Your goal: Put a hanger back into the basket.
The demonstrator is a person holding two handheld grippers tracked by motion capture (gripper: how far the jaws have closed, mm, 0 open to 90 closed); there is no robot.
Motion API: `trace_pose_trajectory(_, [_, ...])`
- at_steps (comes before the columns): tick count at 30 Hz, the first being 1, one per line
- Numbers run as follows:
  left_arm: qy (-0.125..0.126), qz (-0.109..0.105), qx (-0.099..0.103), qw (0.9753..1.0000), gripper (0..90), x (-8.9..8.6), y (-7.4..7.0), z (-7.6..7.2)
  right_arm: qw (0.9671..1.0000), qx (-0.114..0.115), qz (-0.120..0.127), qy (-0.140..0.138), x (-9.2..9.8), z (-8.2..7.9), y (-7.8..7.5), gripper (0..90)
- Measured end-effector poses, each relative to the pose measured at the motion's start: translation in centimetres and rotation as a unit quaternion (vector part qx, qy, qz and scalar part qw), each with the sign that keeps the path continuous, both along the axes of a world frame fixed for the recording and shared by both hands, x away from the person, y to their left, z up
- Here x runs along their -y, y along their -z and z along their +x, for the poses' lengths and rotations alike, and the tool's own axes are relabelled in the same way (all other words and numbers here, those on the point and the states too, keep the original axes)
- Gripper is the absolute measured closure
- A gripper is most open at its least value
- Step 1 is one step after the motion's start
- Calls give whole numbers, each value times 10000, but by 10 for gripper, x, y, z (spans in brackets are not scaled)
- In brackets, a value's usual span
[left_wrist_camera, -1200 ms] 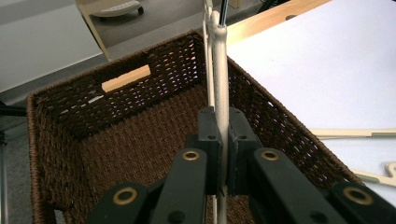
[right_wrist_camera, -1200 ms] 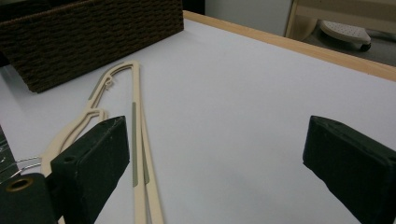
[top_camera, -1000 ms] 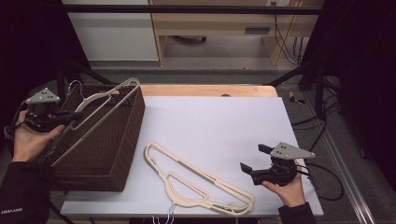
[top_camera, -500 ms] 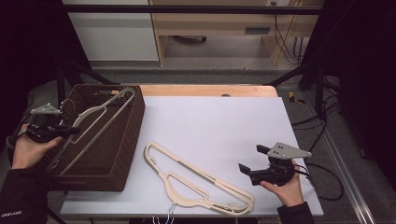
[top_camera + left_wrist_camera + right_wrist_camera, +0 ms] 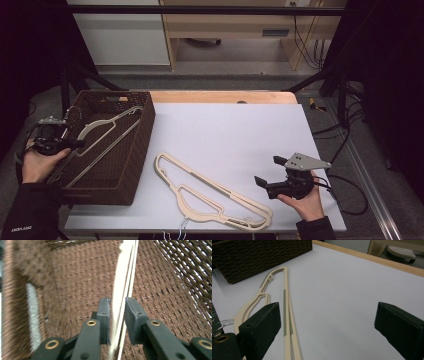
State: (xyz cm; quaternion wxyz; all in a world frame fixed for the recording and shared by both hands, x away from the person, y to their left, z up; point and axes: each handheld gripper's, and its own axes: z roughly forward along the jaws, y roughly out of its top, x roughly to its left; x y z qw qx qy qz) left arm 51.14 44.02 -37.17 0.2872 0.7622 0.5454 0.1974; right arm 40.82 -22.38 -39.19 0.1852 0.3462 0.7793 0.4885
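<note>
Now the left gripper (image 5: 75, 144) is reaching over the left rim of the basket (image 5: 142, 131), which is sitting at the left edge of the table (image 5: 230, 130). Its jaws are nearly closed, pinching the cream bar of a hanger (image 5: 107, 131) that is lying slantwise inside the basket, hook end toward the far right corner. In the left gripper view, the left gripper (image 5: 117, 315) is clamping that hanger (image 5: 122, 282) edge-on between its 2 pads, with the woven basket floor (image 5: 75, 282) blurring behind.

Further right, 2 more hangers (image 5: 210, 192) are lying stacked on the table, just beside the basket's near right corner and stretching toward the near edge. The right gripper (image 5: 267, 172) is hovering over the table at the near right, held in the person's right hand (image 5: 305, 200), jaws spread wide and holding nothing, pointing left toward the stacked pair. In the right gripper view, the right gripper (image 5: 328, 322) is showing its pads well apart, with the stacked hangers (image 5: 285, 315) lying near the left pad and the basket wall (image 5: 262, 257) standing at the far left.
</note>
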Motion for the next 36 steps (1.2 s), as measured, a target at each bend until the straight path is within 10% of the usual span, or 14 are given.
trace_pose_trajectory(10, [-416, -22, 416, 9983, 579, -13, -11, -28, 10000, 8, 22, 10, 1, 0, -1, 71])
trace_pose_trajectory(20, [31, -340, 1134, 9930, 462, 14, -31, -60, 10000, 44, 57, 19, 2, -1, -2, 71])
trace_pose_trajectory(31, [1052, -1098, 1889, 9702, 230, 90, -37, -88, 9999, 76, 138, 29, 2, -3, -4, 69])
trace_pose_trajectory(36, [1466, -1096, 2002, 9625, 118, 123, -32, -94, 9999, 80, 66, 5, -1, -4, -5, 63])
